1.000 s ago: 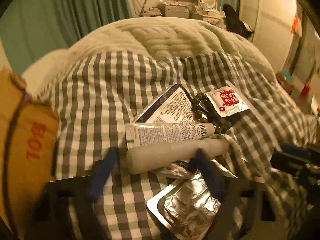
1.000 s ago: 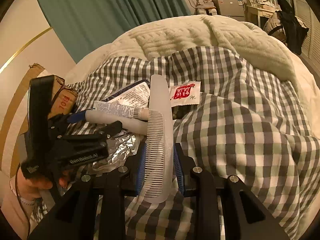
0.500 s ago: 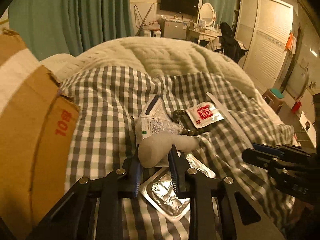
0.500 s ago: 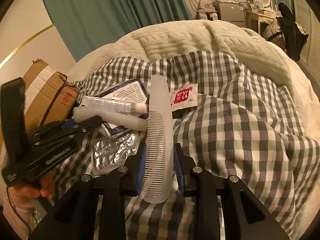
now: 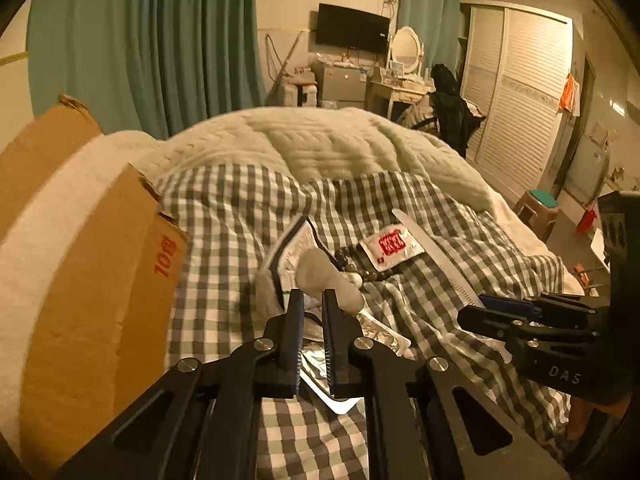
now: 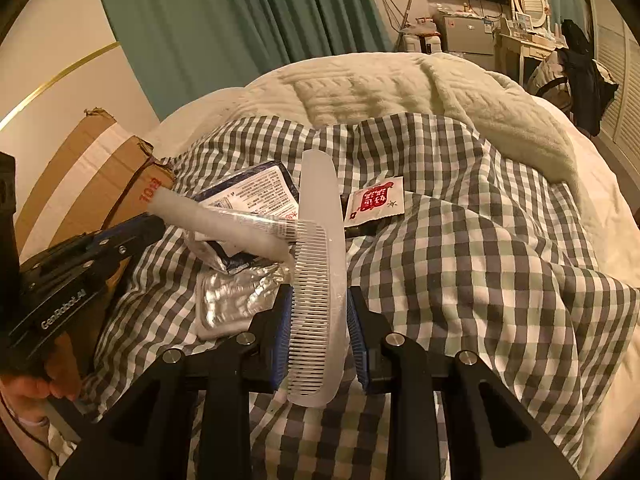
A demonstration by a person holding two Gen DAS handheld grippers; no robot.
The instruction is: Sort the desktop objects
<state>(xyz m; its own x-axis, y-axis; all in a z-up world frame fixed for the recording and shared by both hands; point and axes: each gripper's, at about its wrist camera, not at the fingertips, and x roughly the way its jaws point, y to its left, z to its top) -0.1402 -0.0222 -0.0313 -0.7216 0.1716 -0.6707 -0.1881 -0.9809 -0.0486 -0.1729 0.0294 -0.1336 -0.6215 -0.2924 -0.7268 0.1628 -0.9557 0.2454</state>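
Setting: items heaped on a checked cloth (image 6: 460,248) spread over a bed; cardboard box (image 5: 92,264) at the left edge.
Left hand-held gripper (image 5: 311,300): jaws pressed together, pinching one end of a pale tube (image 6: 224,224); in the right wrist view the tube sticks out toward the heap with its far end above the other items.
Right hand-held gripper (image 6: 318,312): jaws partly closed, pinching a translucent comb (image 6: 320,248) near its handle end, teeth facing left.
Remaining heap: printed pouch (image 6: 256,192), foil blister pack (image 6: 236,296), red-and-white sachet (image 6: 376,200), dark beads (image 5: 348,258), all near the middle of the cloth.
Step in hand, my reading: carrying tube and comb off to their places, probably the box.
Doing it well: keep the tube's free end clear of the comb and the pouch; move one hand at a time; hold both grips firm until each item is over its spot.
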